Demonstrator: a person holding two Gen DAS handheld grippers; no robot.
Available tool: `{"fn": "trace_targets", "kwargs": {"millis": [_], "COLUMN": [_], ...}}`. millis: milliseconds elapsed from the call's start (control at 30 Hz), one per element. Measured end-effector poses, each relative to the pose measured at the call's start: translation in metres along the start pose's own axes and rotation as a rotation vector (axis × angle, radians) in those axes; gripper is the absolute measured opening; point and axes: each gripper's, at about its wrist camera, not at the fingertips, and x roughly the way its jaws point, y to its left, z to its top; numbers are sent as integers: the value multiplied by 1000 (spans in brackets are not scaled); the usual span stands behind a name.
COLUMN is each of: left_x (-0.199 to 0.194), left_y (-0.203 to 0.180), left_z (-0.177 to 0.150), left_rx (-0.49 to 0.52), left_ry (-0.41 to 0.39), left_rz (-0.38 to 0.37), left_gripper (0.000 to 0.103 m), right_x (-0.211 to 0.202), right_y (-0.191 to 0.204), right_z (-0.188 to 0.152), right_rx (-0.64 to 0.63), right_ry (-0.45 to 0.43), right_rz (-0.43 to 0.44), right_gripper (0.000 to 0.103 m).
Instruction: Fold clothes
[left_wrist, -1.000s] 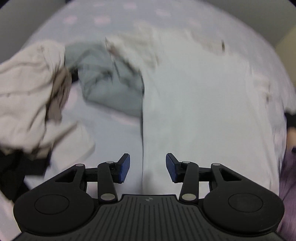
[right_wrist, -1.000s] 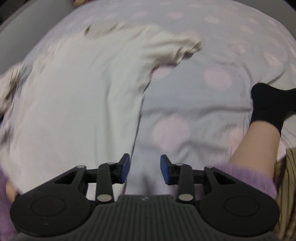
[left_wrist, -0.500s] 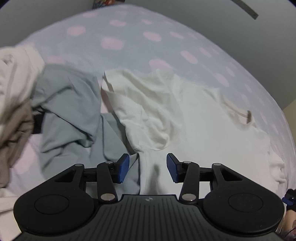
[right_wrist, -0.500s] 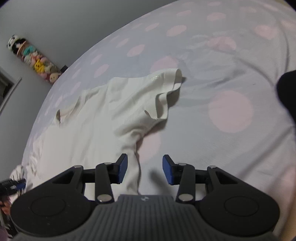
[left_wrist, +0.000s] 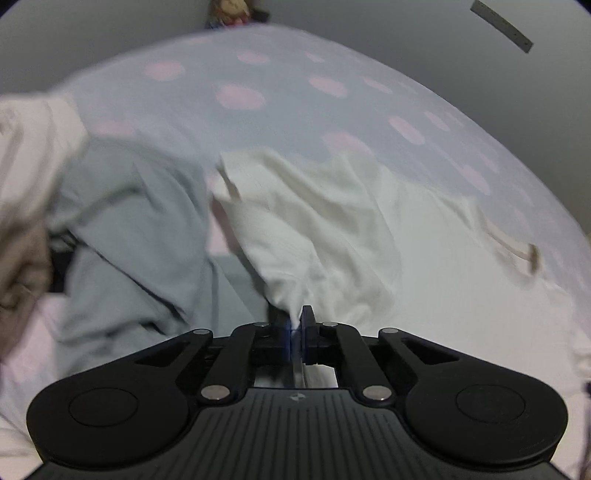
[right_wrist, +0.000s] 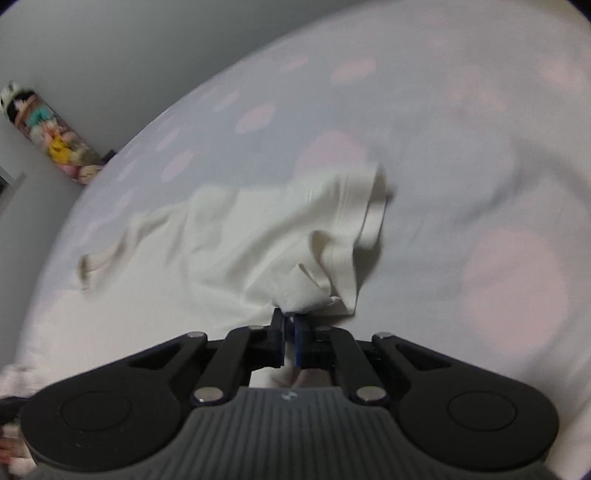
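A white T-shirt (left_wrist: 369, 236) lies spread on a bed with a pale blue, pink-dotted sheet (left_wrist: 280, 88). My left gripper (left_wrist: 295, 328) is shut on a pinch of the shirt's fabric near the underarm below its left sleeve. In the right wrist view the same white T-shirt (right_wrist: 236, 236) shows its other sleeve, folded over near the cuff. My right gripper (right_wrist: 290, 328) is shut on a bunched bit of that side's fabric just below the sleeve. The cloth rises in a small peak into each pair of pads.
A grey-blue garment (left_wrist: 125, 229) lies left of the shirt, partly under its edge, with a beige-and-white garment (left_wrist: 26, 177) beyond. A row of plush toys (right_wrist: 48, 136) stands by the wall. Bare dotted sheet (right_wrist: 498, 221) stretches right of the shirt.
Both grippers moved in from the shirt's side edges to its underarm areas and lower, then closed from open onto the fabric, which now puckers up at each grip.
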Motion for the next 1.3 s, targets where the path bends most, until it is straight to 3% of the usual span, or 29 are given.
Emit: {"fn": "trace_targets", "kwargs": {"millis": [67, 200, 300, 533, 600, 733, 800, 933, 1300], "left_x": [2, 7, -4, -47, -53, -62, -63, -55, 14], "left_y": [4, -2, -4, 10, 13, 21, 25, 26, 18], "left_z": [4, 2, 1, -20, -20, -12, -4, 13, 76], "left_rx": [-18, 28, 50, 86, 91, 50, 31, 25, 4], "left_ry": [10, 28, 16, -3, -17, -51, -67, -96, -126], "left_rz": [10, 53, 44, 3, 13, 15, 10, 26, 109], "left_gripper": [3, 4, 8, 17, 26, 32, 40, 44, 47], "right_x": [-2, 4, -10, -56, -62, -67, -68, -65, -38], "right_y": [6, 5, 0, -3, -7, -19, -20, -18, -21], "right_z": [4, 4, 1, -34, -39, -32, -29, -32, -48], "right_rx": [-53, -57, -15, -101, -104, -23, -1, -35, -74], "right_ry": [-28, 7, 10, 45, 45, 13, -3, -24, -92], "right_rz": [-56, -58, -25, -17, -24, -17, -6, 6, 60], "right_gripper": [5, 7, 26, 26, 30, 38, 42, 52, 56]}}
